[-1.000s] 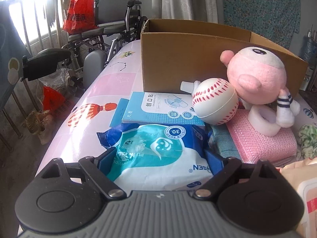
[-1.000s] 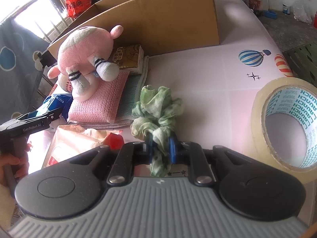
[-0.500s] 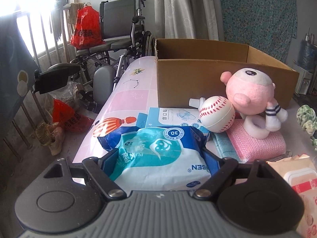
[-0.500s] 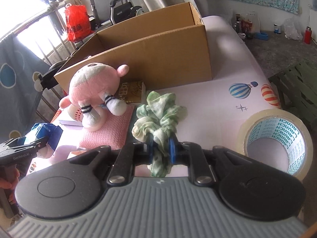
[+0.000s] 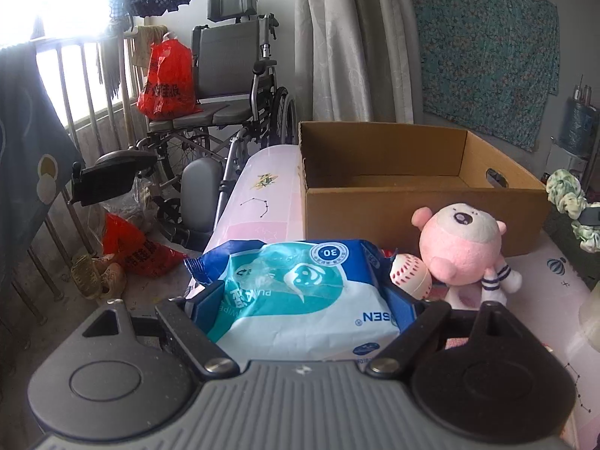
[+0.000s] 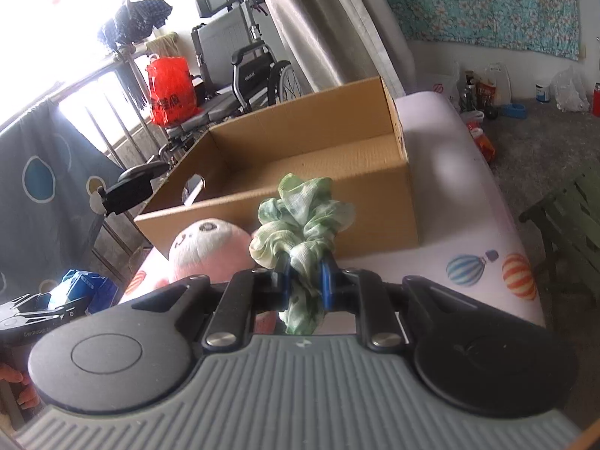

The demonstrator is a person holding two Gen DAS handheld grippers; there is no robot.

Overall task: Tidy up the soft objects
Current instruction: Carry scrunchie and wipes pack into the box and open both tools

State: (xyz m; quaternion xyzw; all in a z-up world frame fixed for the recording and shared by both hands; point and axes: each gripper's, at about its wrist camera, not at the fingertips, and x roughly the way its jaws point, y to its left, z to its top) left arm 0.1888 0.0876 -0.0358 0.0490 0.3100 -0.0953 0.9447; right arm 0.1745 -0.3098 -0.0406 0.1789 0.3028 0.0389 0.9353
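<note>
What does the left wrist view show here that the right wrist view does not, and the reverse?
Only the left wrist view: the baseball beside the pink plush toy, and the wet wipes pack's printed face between the left tongs. Only the right wrist view: the right tongs shut on the green scrunchie, and two balloon prints on the tablecloth. Both: cardboard box, plush toy, scrunchie, wipes pack, wheelchair.

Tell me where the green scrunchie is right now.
The green scrunchie is pinched in the right gripper, held in the air in front of the cardboard box and just right of the pink plush toy.
</note>
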